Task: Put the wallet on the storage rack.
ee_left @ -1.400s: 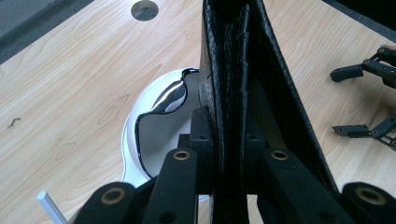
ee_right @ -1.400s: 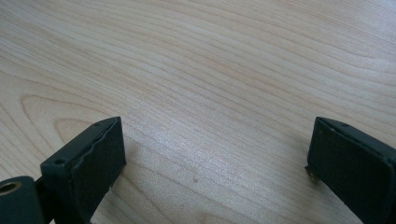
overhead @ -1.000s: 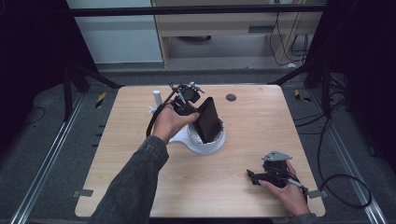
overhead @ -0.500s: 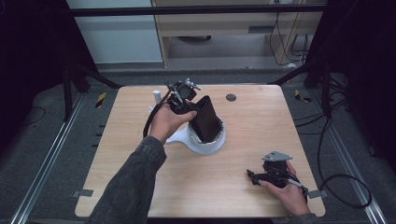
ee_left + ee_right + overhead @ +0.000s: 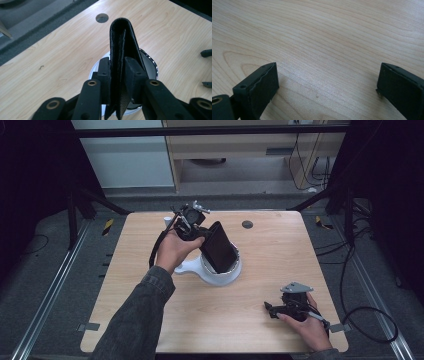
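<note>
Tilting over the white bowl-shaped dish (image 5: 220, 272), a folded black wallet (image 5: 218, 247) is held pinched between the jaws of the left tool (image 5: 119, 72), its lower corner inside the dish rim near the middle of the wooden counter (image 5: 150, 255). The right tool (image 5: 327, 77) is rested low on the counter near its front right corner, jaws spread with bare wood between them.

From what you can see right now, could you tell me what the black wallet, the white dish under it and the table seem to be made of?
Black wallet: probably leather or imitation, matte, with a grained surface and a stitched edge.
White dish: smooth and glossy, ceramic or plastic; I cannot tell which.
Table: pale wood or wood-look laminate, with a visible grain pattern.
</note>
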Demonstrator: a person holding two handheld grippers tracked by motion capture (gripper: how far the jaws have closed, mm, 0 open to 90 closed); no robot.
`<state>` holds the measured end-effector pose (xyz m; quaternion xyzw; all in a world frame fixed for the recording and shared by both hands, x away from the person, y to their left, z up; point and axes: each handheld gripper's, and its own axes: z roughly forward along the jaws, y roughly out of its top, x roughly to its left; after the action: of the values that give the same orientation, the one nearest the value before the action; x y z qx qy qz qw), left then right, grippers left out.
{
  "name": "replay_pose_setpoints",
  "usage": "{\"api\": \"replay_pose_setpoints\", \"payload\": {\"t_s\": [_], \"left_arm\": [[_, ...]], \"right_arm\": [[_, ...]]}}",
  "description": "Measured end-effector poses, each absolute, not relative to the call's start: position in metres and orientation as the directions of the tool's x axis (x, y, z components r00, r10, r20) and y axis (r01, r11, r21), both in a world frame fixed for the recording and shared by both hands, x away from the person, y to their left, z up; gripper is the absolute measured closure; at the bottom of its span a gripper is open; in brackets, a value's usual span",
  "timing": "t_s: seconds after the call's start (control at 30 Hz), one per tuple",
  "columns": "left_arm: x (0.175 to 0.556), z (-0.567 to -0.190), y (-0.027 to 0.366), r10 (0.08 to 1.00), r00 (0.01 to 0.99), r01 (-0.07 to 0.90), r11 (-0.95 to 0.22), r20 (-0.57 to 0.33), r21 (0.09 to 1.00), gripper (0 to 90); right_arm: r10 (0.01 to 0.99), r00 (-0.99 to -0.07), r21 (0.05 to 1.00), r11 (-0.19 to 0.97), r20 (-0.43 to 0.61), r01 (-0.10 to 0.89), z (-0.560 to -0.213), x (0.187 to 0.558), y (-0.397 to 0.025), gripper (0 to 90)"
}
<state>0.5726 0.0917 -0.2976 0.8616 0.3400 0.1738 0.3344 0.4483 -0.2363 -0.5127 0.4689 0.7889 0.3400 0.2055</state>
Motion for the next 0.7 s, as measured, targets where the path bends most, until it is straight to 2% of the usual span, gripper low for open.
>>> {"api": "replay_pose_setpoints", "payload": {"t_s": [0.1, 0.33, 0.7], "left_arm": [[0.571, -0.295, 0.093, 0.706, 0.704, 0.462, -0.536, 0.076, 0.707, 70.0], [0.568, -0.289, 0.095, 0.709, 0.699, 0.436, -0.529, 0.097, 0.728, 67.7], [0.541, -0.274, 0.095, 0.688, 0.709, 0.332, -0.52, 0.155, 0.787, 45.4]], "right_arm": [[0.879, -0.476, 0.729, 0.329, -0.006, 0.6, -0.513, 0.448, -0.236, 3.9], [0.879, -0.476, 0.729, 0.329, -0.005, 0.6, -0.513, 0.448, -0.236, 3.9], [0.879, -0.476, 0.729, 0.329, -0.005, 0.6, -0.513, 0.448, -0.236, 3.9]]}}
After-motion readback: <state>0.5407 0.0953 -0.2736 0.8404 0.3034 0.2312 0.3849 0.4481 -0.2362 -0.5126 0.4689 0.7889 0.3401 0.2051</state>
